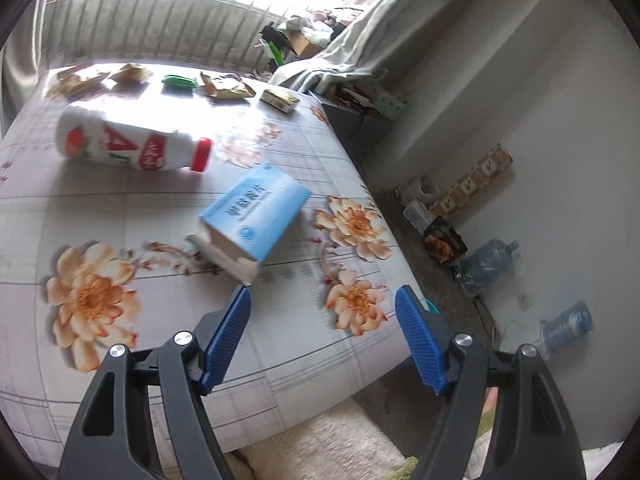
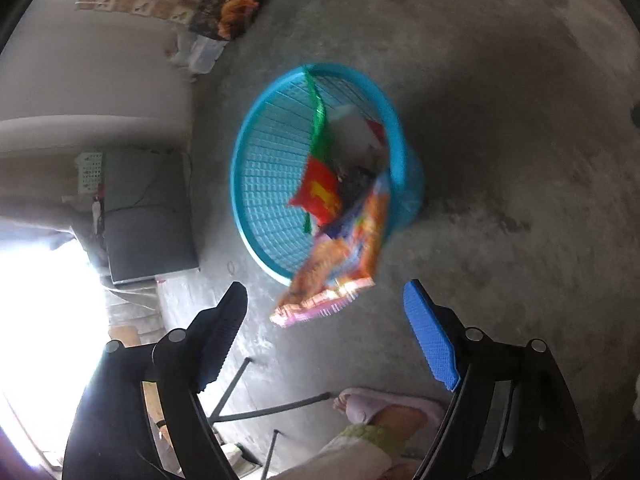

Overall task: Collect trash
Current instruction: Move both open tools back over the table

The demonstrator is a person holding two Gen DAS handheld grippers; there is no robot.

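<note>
Orange snack wrapper (image 2: pixel 336 276): crumpled, blurred, seemingly mid-air over blue basket (image 2: pixel 394 120). Right gripper (image 2: pixel 326 300): spread, empty. Left gripper (image 1: pixel 323 300): spread, near blue carton (image 1: pixel 252 216).

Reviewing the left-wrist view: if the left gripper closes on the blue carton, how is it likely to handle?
The blue carton has an open, torn end, so it is probably empty and light. Its thin card walls would likely buckle under a firm squeeze. Lying flat-sided on the table, it should slide rather than roll when nudged, unlike the bottle on its side behind it.
</note>
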